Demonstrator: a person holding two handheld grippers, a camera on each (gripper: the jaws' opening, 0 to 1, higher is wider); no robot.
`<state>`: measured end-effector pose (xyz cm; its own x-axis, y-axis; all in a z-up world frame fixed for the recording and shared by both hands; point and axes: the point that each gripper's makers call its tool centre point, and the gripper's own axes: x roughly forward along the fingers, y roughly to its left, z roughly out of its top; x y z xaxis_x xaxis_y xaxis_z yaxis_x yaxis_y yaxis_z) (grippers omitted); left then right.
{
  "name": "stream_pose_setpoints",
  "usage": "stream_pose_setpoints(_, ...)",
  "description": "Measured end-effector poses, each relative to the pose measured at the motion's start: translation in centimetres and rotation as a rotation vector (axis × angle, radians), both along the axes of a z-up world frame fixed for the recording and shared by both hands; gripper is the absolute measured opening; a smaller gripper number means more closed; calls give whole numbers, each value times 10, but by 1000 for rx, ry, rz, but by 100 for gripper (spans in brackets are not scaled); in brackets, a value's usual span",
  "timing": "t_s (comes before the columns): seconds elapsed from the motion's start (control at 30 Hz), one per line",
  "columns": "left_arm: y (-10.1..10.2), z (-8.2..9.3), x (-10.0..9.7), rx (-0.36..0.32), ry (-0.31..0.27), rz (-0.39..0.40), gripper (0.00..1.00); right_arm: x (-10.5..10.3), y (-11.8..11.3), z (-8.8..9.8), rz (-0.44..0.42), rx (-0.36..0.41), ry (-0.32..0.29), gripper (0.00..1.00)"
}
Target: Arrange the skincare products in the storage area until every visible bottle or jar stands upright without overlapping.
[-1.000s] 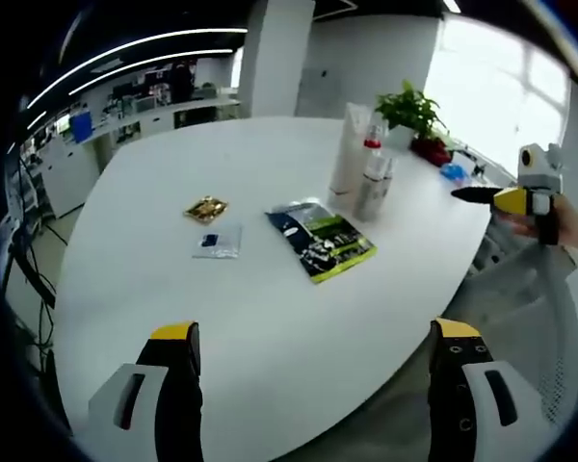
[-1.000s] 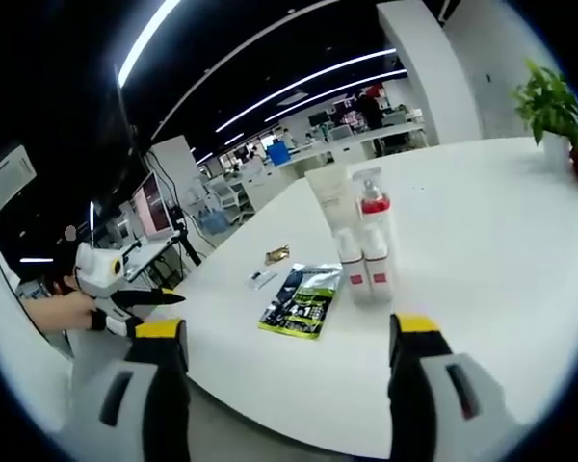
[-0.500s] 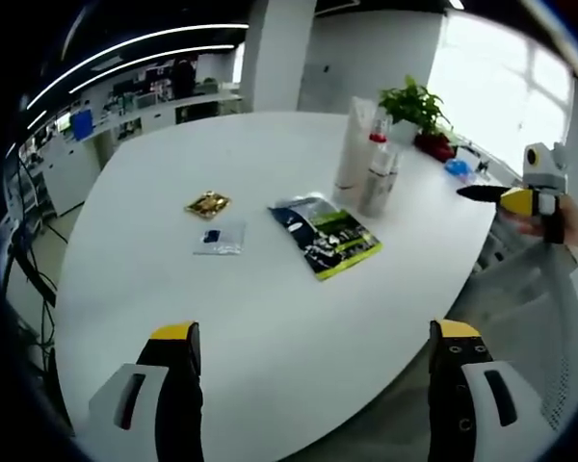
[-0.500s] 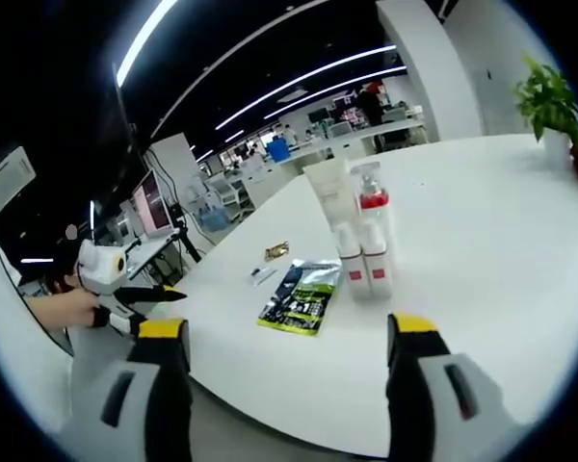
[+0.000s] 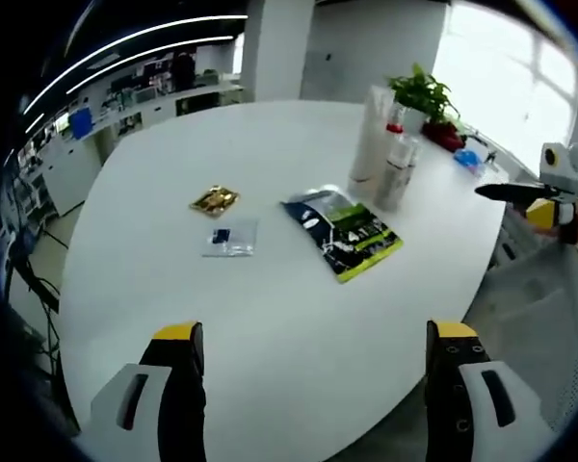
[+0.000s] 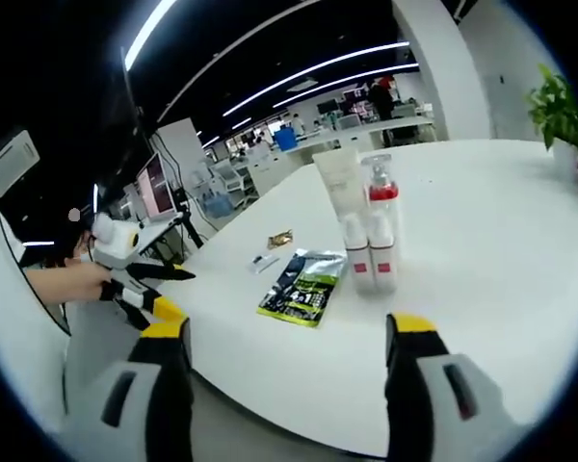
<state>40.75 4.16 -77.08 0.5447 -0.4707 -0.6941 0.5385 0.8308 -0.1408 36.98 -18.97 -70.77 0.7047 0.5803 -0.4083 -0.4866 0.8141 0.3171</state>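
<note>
While both tools, the left tool [image 5: 308, 361] and right tool [image 6: 287, 358], are hanging wide open and empty off the counter [image 5: 154, 192] edge, the bottles [image 6: 371, 236] are standing upright, clustered touching beside a tall tube [image 6: 335, 188], long axes vertical. They are looking light, rigid, slippery; gripping mid-body seems safest.

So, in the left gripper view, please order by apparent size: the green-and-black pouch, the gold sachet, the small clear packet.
1. Green-and-black pouch, clearly the largest.
2. Small clear packet.
3. Gold sachet.
The last two look nearly alike; the sachet lies slightly farther from the camera, so their order is unsure.
</note>
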Motion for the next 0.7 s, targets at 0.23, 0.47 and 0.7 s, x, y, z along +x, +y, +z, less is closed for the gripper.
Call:
stream_pose_setpoints(0.23,1,-9,14,34,19,-25,93,0,-2,-3,-7,-1,21,83)
stream_pose_setpoints(0.47,1,-14,30,58,31,-41,92,2,-4,-3,-21,-9,15,81)
stream_pose_setpoints(0.7,4,-19,46,86,39,-52,89,3,-5,-4,-32,-6,23,81)
